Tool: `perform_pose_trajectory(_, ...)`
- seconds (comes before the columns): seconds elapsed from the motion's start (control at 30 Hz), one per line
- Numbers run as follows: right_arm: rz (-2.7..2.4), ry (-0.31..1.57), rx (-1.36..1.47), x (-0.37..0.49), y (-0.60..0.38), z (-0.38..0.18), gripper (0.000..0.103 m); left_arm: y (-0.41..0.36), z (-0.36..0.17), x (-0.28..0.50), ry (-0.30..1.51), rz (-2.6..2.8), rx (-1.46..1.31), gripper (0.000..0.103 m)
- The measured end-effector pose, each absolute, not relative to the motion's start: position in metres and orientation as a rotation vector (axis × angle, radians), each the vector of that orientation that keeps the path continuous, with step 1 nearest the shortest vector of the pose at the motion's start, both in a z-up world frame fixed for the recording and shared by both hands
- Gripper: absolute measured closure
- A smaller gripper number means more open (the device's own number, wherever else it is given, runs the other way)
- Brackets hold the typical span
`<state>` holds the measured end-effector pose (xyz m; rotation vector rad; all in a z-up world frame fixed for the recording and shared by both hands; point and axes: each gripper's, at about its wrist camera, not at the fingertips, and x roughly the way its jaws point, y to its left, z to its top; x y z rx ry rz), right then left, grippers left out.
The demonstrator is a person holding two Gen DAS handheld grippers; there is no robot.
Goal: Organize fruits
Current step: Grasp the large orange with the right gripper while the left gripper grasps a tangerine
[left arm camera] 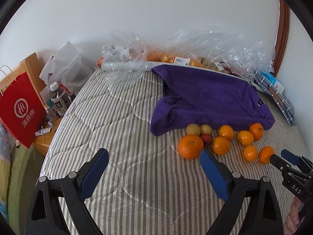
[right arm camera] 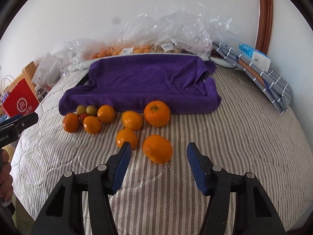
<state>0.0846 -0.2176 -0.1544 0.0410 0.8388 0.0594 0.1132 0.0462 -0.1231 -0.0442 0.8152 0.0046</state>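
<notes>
Your right gripper (right arm camera: 158, 152) has its jaws parted around the nearest orange (right arm camera: 157, 148), not pressing; your left gripper (left arm camera: 154, 160) gapes wide, empty. Fruits (right arm camera: 117, 121) lie loose on the bed (right arm camera: 244, 146) beside the purple-towelled tray (right arm camera: 146, 82) — nothing sorted yet.

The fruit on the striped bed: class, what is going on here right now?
A person holds a claw in each hand over loose oranges lying before a purple towel. The right claw is open around the nearest orange, not gripping it. The left claw is open and empty beside the biggest orange. Nothing has been sorted yet.
</notes>
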Motion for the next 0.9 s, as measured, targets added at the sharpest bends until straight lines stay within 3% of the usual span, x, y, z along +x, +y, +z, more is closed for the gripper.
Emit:
perform_pose_trajectory(0.27, 0.038, 0.885, 0.022, 0.104, -0.215, -0.188, 0.053, 0.042, -0.153, 0.128, 0.874, -0.059, -0.069, 0.01)
perform_pose_trajectory(0.33, 0.03, 0.877, 0.022, 0.107, -0.216, -0.191, 0.054, 0.038, -0.156, 0.133, 0.883, -0.09, -0.079, 0.014)
perform_pose_trajectory(0.47, 0.05, 0.868, 0.027, 0.11, -0.218, -0.191, 0.065, 0.029, -0.16, 0.14, 0.88, -0.14, -0.095, 0.016)
perform_pose_trajectory(0.77, 0.045, 0.847, 0.041, 0.101, -0.224, -0.19, 0.065, 0.007, -0.176, 0.155, 0.878, -0.177, -0.064, 0.044)
perform_pose_trajectory(0.83, 0.045, 0.835, 0.056, 0.098, -0.227, -0.189, 0.065, 0.008, -0.178, 0.157, 0.881, -0.202, -0.085, 0.061)
perform_pose_trajectory(0.9, 0.038, 0.829, 0.057, 0.096, -0.229, -0.188, 0.065, 0.009, -0.179, 0.157, 0.877, -0.211, -0.121, 0.063)
